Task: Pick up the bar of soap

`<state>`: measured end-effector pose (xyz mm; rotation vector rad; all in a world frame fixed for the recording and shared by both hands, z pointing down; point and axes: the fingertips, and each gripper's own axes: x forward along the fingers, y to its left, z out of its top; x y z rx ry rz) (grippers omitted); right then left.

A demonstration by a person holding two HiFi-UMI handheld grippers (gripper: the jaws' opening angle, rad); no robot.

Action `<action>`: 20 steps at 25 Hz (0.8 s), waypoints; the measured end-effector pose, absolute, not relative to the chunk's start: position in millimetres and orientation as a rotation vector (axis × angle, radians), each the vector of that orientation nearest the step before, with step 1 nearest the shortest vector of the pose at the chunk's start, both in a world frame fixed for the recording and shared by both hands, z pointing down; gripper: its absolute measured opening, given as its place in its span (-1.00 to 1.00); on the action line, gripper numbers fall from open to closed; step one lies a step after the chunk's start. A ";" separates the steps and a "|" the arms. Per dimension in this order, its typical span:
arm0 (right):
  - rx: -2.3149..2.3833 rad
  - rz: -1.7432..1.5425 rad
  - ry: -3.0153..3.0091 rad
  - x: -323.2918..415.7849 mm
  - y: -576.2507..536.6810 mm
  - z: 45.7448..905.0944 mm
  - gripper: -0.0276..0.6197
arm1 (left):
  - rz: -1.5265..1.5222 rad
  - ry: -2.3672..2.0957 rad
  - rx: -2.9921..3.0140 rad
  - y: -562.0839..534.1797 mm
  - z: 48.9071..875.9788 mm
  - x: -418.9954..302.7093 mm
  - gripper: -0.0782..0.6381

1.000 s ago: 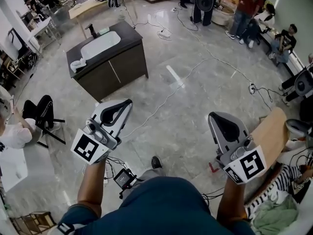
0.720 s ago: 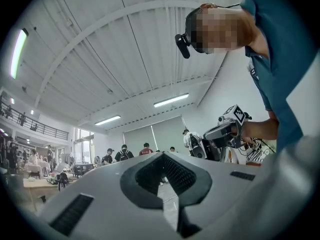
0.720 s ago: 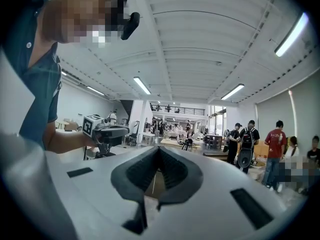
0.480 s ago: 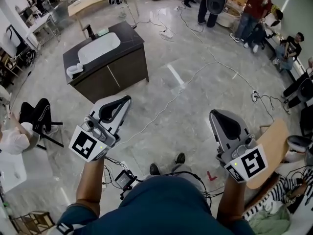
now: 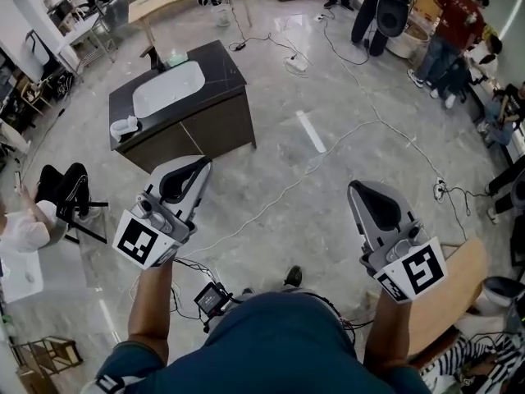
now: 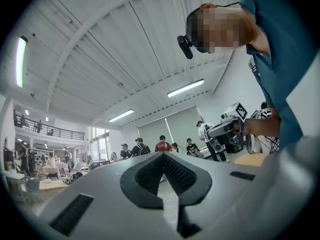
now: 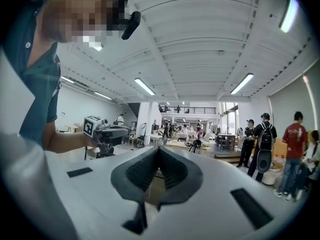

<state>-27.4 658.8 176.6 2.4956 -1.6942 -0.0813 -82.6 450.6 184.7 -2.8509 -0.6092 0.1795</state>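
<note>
A dark cabinet with a white sink stands on the floor ahead, at upper left in the head view. A small pale green thing lies by its black tap; it may be the soap bar, but it is too small to tell. A white object sits on the cabinet's near corner. My left gripper is held level, well short of the cabinet, shut and empty. My right gripper is level too, over bare floor, shut and empty. Each gripper view looks across the hall at standing people.
Cables trail across the grey marble floor. A seated person and a black chair are at left. Several people stand at the back right. A wooden board lies at lower right. A small device hangs at my waist.
The person carrying the grippers has walked forward: the floor and the wooden board have slid down and right in the head view. Both grippers keep their pose and stay shut.
</note>
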 end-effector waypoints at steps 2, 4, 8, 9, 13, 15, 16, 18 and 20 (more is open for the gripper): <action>2.468 -0.084 -1.737 -1.4 659.5 177.7 -0.87 | 0.181 -0.561 -2.852 452.8 183.8 -60.7 -0.78; 2.440 -0.092 -1.774 23.0 657.8 178.7 -0.87 | 0.184 -0.521 -2.853 453.6 182.9 -40.9 -0.78; 2.411 -0.090 -1.830 65.8 646.8 180.9 -0.87 | 0.186 -0.483 -2.855 453.6 179.9 -7.8 -0.78; 2.408 -0.086 -1.842 73.8 642.1 181.2 -0.87 | 0.183 -0.478 -2.855 450.7 179.4 -1.3 -0.78; 2.382 -0.079 -1.867 106.4 615.0 185.4 -0.87 | 0.178 -0.447 -2.866 424.4 182.2 25.7 -0.78; 2.376 -0.072 -1.870 121.7 597.8 188.1 -0.87 | 0.174 -0.436 -2.876 408.1 186.3 38.0 -0.78; 2.379 -0.068 -1.871 128.0 589.2 188.9 -0.87 | 0.161 -0.435 -2.880 399.4 189.8 44.1 -0.78; 2.378 -0.072 -1.871 141.6 571.0 188.1 -0.87 | 0.159 -0.438 -2.885 380.5 192.6 59.7 -0.78; 2.370 -0.084 -1.867 156.8 551.5 186.6 -0.87 | 0.207 -0.440 -2.886 362.3 189.0 77.0 -0.78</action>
